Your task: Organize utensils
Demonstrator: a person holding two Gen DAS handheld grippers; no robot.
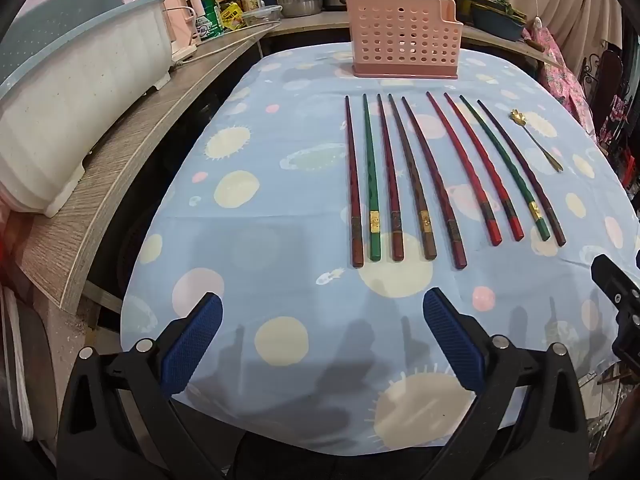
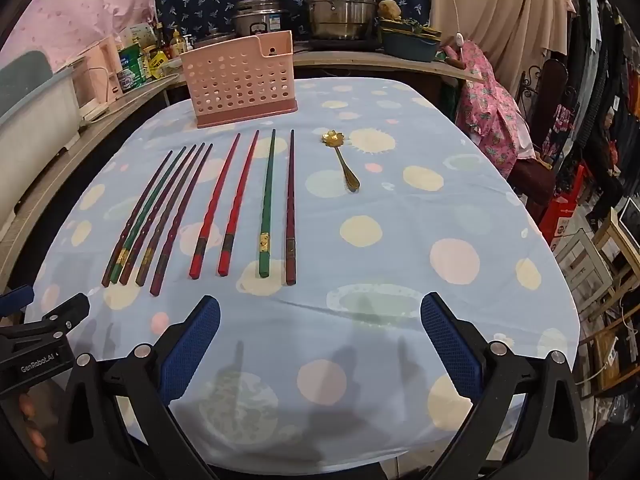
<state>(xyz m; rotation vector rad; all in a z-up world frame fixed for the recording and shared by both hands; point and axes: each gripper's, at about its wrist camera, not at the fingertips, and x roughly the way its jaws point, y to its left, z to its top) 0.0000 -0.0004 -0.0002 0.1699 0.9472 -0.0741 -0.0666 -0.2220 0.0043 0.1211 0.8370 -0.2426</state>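
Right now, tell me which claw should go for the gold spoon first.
Right. The spoon lies at the right end of the row, nearer the open right claw; the left claw faces the leftmost chopsticks.

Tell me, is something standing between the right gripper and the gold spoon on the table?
Nothing visible does. The right gripper hangs open over bare tablecloth, and the gold spoon lies farther off, alone, with the chopsticks to its left.
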